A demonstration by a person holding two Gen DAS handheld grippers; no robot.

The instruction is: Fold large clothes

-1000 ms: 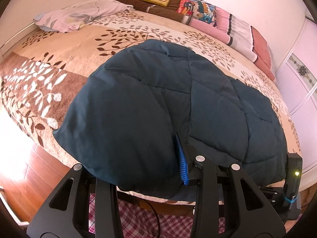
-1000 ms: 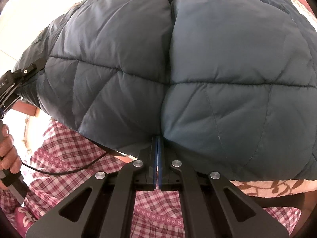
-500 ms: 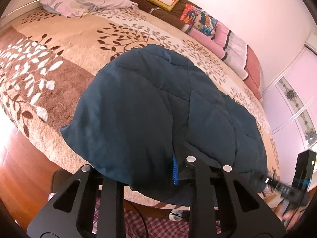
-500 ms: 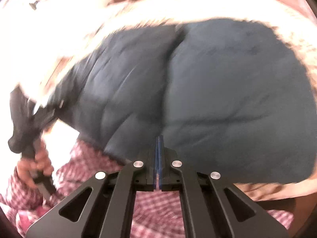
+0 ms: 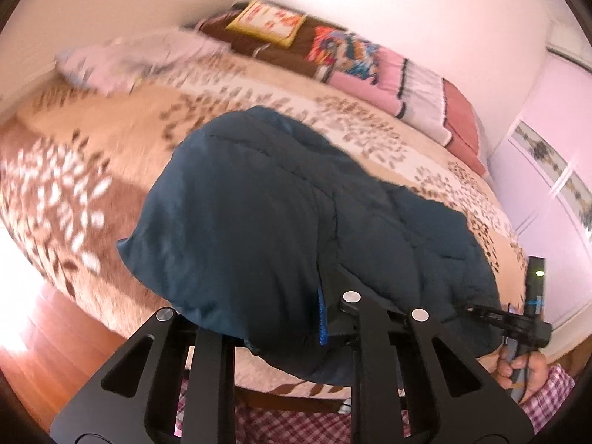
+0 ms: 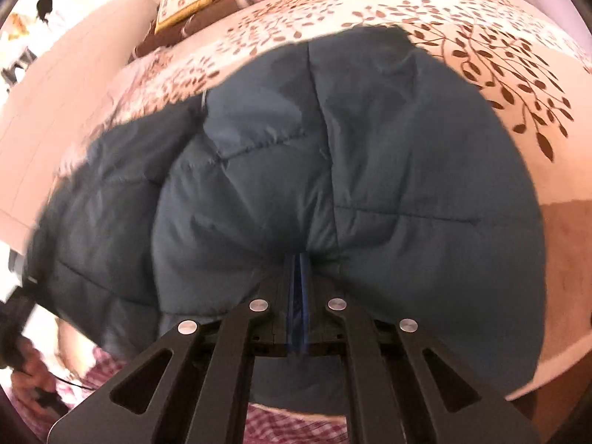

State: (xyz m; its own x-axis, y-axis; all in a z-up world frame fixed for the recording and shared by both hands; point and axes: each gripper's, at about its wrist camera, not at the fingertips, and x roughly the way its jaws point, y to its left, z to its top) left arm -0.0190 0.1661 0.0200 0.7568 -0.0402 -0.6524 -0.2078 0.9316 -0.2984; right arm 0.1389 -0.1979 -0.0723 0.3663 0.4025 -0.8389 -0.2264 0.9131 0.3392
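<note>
A dark blue quilted jacket [image 5: 259, 203] lies bunched on the bed, its near edge hanging over the side. My left gripper [image 5: 266, 307] has jacket fabric between its fingers, and its jaws are closing on it. The left finger is buried under the cloth; only the blue pad [image 5: 322, 314] of the other shows. The same jacket [image 6: 370, 148] fills the right wrist view, and its hem puckers into my right gripper [image 6: 299, 259]. That gripper's jaws are opening by a sliver, with the hem still pinched at the tips. The right gripper [image 5: 518, 322] also appears beside the jacket's right end.
The bed [image 5: 111, 140] has a beige and brown leaf-print cover. Pillows and folded blankets [image 5: 370, 63] line the far wall, and a lilac cloth [image 5: 140, 59] lies at the back left. A wardrobe [image 5: 547, 170] stands at the right, with wooden floor [image 5: 44, 325] below.
Both cameras pulled up and back, so more of the bed shows. The left jaws narrowed on the fabric. The right gripper slid sideways and a thin gap opened between its pads.
</note>
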